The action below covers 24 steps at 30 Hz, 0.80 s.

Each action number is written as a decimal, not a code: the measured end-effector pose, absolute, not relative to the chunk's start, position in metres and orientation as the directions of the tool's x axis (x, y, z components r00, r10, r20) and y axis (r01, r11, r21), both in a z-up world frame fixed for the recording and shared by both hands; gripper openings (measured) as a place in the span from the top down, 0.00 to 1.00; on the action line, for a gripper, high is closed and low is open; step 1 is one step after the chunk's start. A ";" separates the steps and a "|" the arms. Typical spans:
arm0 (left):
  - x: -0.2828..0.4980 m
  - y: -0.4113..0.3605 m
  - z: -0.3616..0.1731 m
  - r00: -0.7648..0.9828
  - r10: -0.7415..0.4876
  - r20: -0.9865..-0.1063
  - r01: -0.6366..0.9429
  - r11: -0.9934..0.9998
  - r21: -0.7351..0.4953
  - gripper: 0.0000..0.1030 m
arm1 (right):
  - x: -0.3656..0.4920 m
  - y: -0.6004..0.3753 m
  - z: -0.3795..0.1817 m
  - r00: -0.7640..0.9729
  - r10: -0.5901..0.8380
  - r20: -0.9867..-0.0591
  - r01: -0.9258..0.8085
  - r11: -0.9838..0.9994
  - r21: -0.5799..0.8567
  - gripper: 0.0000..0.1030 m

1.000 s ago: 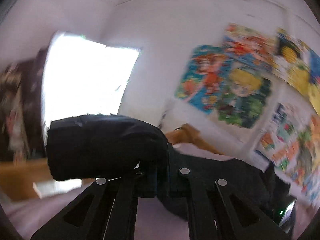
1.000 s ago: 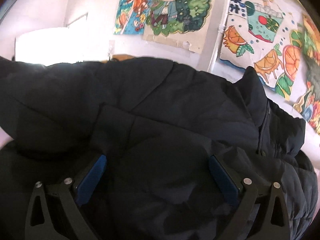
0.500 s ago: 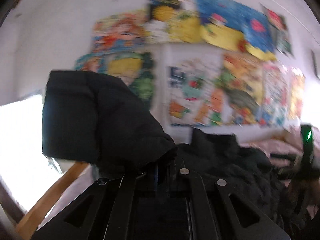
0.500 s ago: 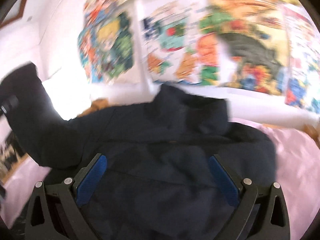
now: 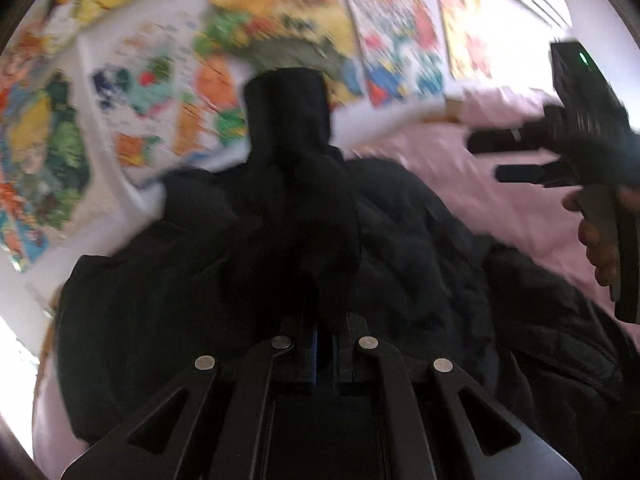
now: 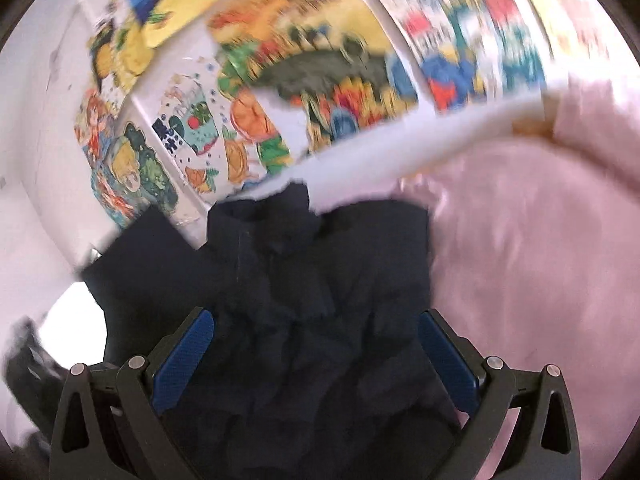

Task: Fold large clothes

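Note:
A dark puffer jacket (image 5: 420,260) lies crumpled on a pink bed sheet (image 5: 516,216). My left gripper (image 5: 324,320) is shut on one sleeve (image 5: 288,120), which stands up over the jacket's body with its cuff at the top. At the right of the left wrist view, a hand (image 5: 600,248) holds my right gripper (image 5: 508,160) above the sheet, fingers apart. In the right wrist view my right gripper (image 6: 316,344) is open, its blue pads (image 6: 184,352) wide apart. The jacket (image 6: 320,272) lies under and ahead of it, collar toward the wall.
Colourful cartoon posters (image 6: 320,60) cover the white wall behind the bed. The pink sheet (image 6: 540,260) spreads out to the right of the jacket. A bright patch (image 6: 76,320) shows at the lower left of the right wrist view.
Both views have swung from the window side across the poster wall. The sleeve in my left gripper has come over the jacket's body. My right gripper has stayed open.

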<state>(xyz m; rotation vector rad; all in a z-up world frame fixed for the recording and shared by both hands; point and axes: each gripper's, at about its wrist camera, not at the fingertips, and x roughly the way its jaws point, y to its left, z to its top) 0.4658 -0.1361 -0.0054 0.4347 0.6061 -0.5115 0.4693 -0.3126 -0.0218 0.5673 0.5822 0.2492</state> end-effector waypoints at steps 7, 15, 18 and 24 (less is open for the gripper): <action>0.470 -0.152 -0.056 0.664 -0.283 -0.692 0.601 0.752 0.270 0.96 | 0.485 -0.330 -0.070 0.705 0.581 -0.406 -0.069 0.627 0.776 0.00; 0.481 -0.146 -0.063 0.627 -0.282 -0.726 0.616 0.750 0.241 0.94 | 0.490 -0.341 -0.087 0.679 0.665 -0.311 -0.069 0.480 0.875 0.00; 0.473 -0.148 -0.063 0.616 -0.287 -0.734 0.624 0.746 0.232 0.92 | 0.490 -0.341 -0.091 0.667 0.684 -0.297 -0.055 0.442 0.895 0.00; 0.455 -0.145 -0.052 0.567 -0.362 -0.740 0.686 0.705 0.180 0.53 | 0.489 -0.337 -0.085 0.655 0.701 -0.281 -0.069 0.426 0.902 0.00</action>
